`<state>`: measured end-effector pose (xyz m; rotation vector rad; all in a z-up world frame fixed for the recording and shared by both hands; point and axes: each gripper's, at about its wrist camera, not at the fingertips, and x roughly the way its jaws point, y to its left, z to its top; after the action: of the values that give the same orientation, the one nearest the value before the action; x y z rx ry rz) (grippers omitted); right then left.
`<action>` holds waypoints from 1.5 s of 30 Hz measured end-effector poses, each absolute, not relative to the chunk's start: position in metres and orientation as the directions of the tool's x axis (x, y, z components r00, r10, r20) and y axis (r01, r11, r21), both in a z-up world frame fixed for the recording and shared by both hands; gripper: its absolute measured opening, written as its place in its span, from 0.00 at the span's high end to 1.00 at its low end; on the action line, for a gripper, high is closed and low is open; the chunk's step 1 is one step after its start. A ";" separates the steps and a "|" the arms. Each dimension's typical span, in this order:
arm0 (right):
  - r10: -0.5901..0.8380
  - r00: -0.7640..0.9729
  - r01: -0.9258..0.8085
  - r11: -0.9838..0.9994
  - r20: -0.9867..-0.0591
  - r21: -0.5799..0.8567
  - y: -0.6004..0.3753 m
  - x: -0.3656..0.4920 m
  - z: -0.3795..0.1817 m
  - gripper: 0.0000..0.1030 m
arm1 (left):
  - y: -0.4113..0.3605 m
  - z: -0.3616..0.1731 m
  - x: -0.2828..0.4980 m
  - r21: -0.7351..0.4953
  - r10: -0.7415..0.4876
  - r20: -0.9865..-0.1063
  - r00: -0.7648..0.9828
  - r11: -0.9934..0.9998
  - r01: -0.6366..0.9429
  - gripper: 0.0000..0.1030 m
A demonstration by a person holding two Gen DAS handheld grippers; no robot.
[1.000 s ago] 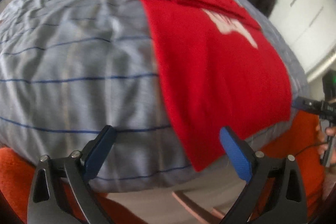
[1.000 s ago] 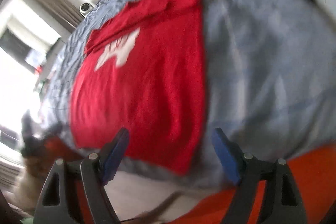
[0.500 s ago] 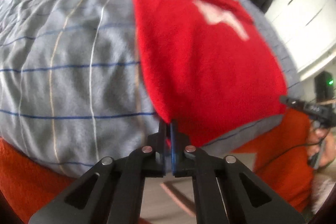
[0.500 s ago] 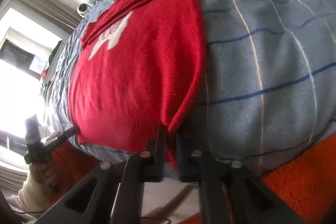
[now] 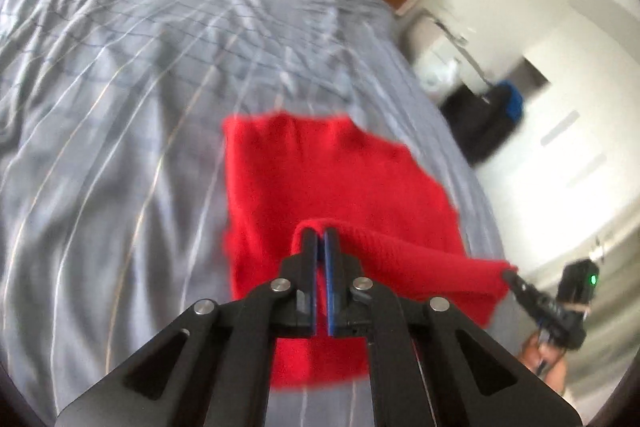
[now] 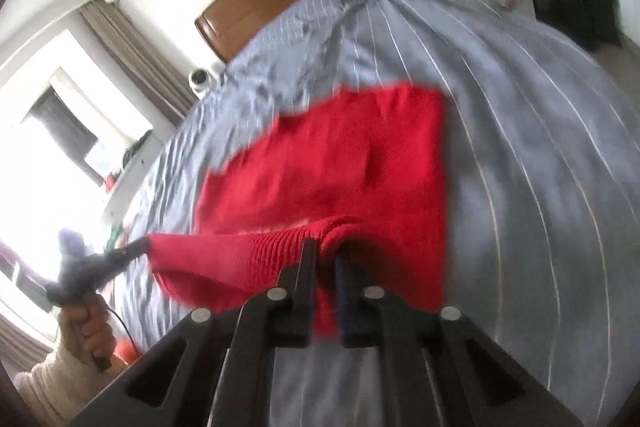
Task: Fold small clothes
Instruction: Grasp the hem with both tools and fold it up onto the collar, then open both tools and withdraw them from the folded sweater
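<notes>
While my left gripper [image 5: 320, 239] and right gripper [image 6: 326, 255] each pinch a bottom corner of the red knitted sweater [image 5: 320, 171] above the striped grey bedsheet [image 5: 120, 147], the fold is only half done; I must lay it down.

bright daylight | window [image 6: 60, 131] blown out | motion blur throughout | fisheye edges bent, dark corners

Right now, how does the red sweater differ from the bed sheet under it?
The sweater is plain red knit; the sheet is grey-blue with thin stripes. The sweater's near hem is lifted, pinched by the left tool and the right tool; the sheet lies flat, ungripped. Both are cloth.
</notes>
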<state>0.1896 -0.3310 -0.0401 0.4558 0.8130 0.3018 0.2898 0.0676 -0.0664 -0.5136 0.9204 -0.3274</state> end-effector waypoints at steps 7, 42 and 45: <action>0.395 0.642 -0.054 0.879 -0.657 0.474 -0.326 0.339 -0.072 0.91 | 0.057 -0.091 0.383 -0.417 -0.261 -0.739 0.621 0.901 -0.117 0.80; 0.155 0.728 -0.079 0.987 -0.668 0.143 -0.280 0.108 -0.114 0.30 | 0.041 -0.146 0.195 -0.002 0.042 -0.748 0.662 0.998 -0.066 0.00; 0.164 0.716 -0.047 0.981 -0.678 0.187 -0.290 0.111 -0.125 0.25 | 0.043 -0.147 0.193 -0.011 0.031 -0.736 0.676 0.998 -0.058 0.00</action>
<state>0.1114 -0.2898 -0.1245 0.1606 0.7640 0.1176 0.1926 0.0431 -0.1470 -0.0348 0.8269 0.0500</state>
